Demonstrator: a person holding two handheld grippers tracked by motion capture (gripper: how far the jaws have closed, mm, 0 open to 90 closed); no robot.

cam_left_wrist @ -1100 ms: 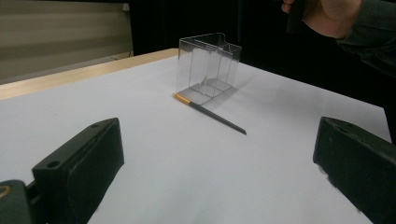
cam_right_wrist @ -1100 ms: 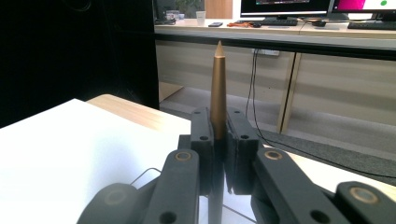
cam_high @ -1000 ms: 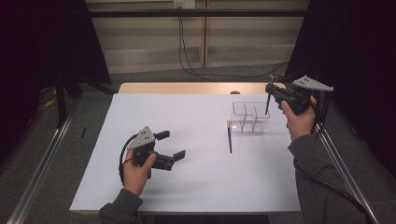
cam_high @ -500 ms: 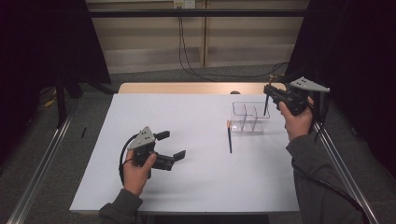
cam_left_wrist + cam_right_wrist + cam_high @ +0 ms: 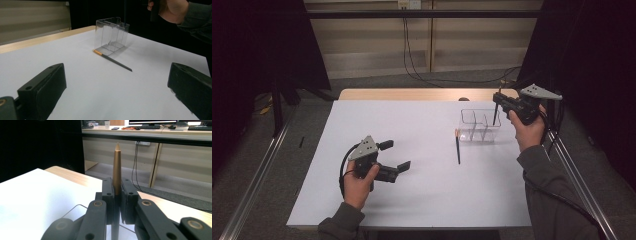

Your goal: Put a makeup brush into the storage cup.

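Tongs on the right [image 5: 498, 100] are clamping tight on a slim gold-tipped dark pen [image 5: 116, 170], its pointed end sticking up past the pads in the right gripper view. In the high view that pen is hanging upright, its lower end dipping toward the clear plastic divided box [image 5: 479, 125] standing near the right edge of the white surface [image 5: 412, 200]. A second dark pencil with an orange end [image 5: 457, 147] is lying flat just beside the box's near-left corner. Left tongs [image 5: 394, 155] are resting low over the surface, jaws spread wide and gripping nothing, well apart from the box.
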